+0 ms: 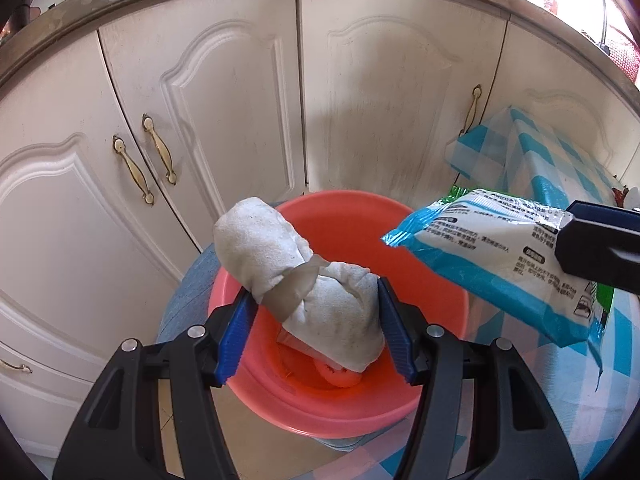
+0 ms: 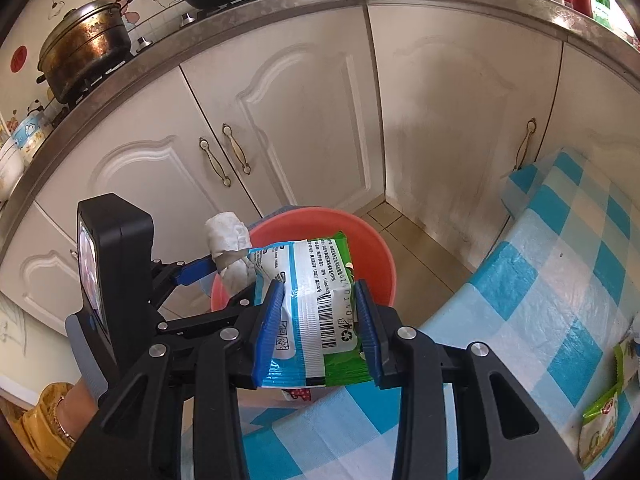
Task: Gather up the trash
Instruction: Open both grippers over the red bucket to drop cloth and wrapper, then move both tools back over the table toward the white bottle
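Drop-off at the basin (image 1: 436, 280) | Our left gripper (image 1: 316, 328) clamps a taped rag (image 1: 304, 280) above the basin; right gripper (image 2: 320, 328) pinches a wipes pack (image 2: 312, 292) just short of its rim | Next, we judge: carry both over the hollow, release | Basin holds scraps (image 1: 340, 376), unidentifiable; a wrapper (image 2: 600, 420) waits on the table (image 2: 540, 280).

Both views bright, even daylight. Strongest light enters above the right end of the counter (image 1: 192, 12); highlights clip there. Soft grey shadow lies on the cabinet doors (image 1: 380, 120) below the counter. Fisheye bends the counter edge into an arc; corners vignette black. Focus sharp throughout, no motion blur.
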`<action>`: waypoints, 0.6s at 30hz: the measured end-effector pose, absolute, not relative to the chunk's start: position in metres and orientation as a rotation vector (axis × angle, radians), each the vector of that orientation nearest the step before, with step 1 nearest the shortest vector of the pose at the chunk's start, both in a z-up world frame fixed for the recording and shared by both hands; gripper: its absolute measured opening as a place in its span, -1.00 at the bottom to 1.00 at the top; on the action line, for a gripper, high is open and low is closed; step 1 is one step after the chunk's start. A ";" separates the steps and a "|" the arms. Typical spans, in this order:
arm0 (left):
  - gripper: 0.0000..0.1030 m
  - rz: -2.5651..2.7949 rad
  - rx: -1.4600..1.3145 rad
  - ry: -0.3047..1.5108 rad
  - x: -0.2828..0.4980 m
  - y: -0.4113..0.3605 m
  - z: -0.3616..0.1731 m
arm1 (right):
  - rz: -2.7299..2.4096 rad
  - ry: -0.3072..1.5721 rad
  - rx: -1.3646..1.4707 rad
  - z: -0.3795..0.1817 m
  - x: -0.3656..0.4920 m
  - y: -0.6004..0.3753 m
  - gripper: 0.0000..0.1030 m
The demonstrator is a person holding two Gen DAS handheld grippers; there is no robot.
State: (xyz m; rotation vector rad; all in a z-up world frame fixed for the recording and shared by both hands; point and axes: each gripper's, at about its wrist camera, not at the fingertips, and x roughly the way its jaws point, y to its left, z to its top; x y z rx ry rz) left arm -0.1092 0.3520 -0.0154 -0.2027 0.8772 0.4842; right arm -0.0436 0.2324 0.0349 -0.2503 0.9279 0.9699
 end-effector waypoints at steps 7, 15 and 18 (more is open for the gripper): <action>0.47 0.475 -0.203 0.935 -0.107 0.359 -0.033 | 0.966 0.922 -0.248 0.022 -0.042 0.243 0.22; 0.73 0.511 -0.101 0.957 -0.105 0.349 -0.034 | 0.902 0.818 -0.189 0.039 -0.047 0.204 0.60; 0.73 0.513 -0.085 0.934 -0.106 0.344 -0.025 | 0.856 0.775 -0.168 0.047 -0.049 0.184 0.66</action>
